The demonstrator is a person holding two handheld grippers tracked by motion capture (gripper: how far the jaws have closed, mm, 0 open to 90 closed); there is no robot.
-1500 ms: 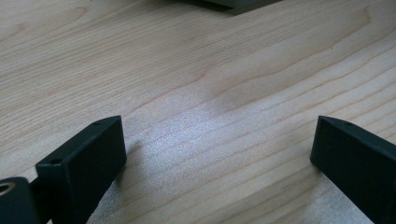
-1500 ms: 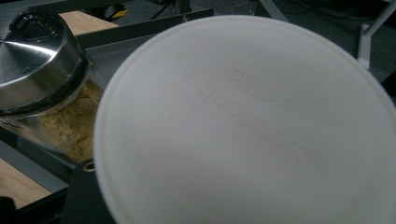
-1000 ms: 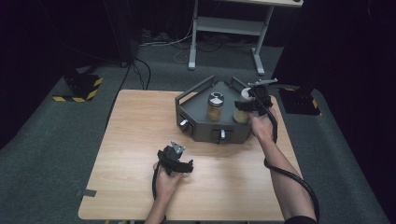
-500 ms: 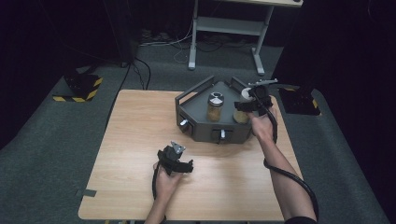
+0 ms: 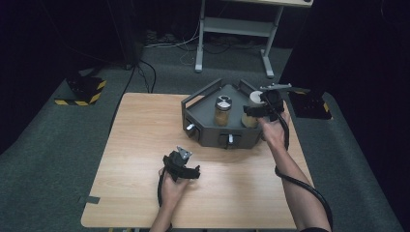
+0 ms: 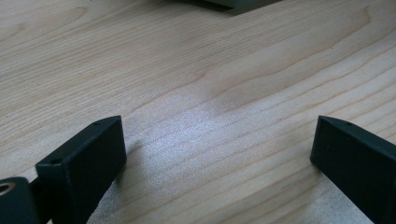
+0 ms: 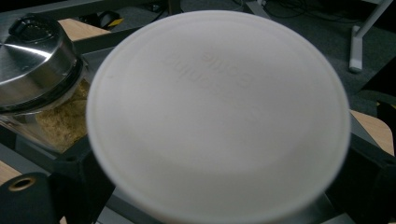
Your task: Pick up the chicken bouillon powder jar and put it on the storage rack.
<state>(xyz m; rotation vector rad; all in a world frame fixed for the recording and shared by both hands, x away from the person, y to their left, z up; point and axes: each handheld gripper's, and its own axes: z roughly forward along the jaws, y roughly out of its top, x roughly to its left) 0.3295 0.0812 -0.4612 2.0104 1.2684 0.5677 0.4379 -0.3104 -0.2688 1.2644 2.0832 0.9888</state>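
A: We see, from the high view, the right gripper [image 5: 255,112] reaching into the grey tray [image 5: 209,135] at the far right of the tabletop [image 5: 145,145], at the white-lidded jar [image 5: 253,99] that stands in the tray's right part.

B: In the right gripper view we look straight down on that jar's white lid [image 7: 218,112], with a black jaw on either side of it. The jaws have just been opening, and the jar stands between them. We cannot tell for certain whether the pads touch its wall, since the lid hides them, but the jaws sit spread about it rather than pinching it.

A: Just beside it, to the left in the tray, we see the metal-capped jar [image 5: 222,110] with brown grains inside; the same cap [image 7: 35,53] shows at the upper left of the right gripper view.

B: And the left gripper [image 5: 181,164]?

A: We find it in the person's left hand near the front of the tabletop, well apart from the tray. In the left gripper view its jaws stand wide apart over bare wood [image 6: 196,93], with nothing between them.
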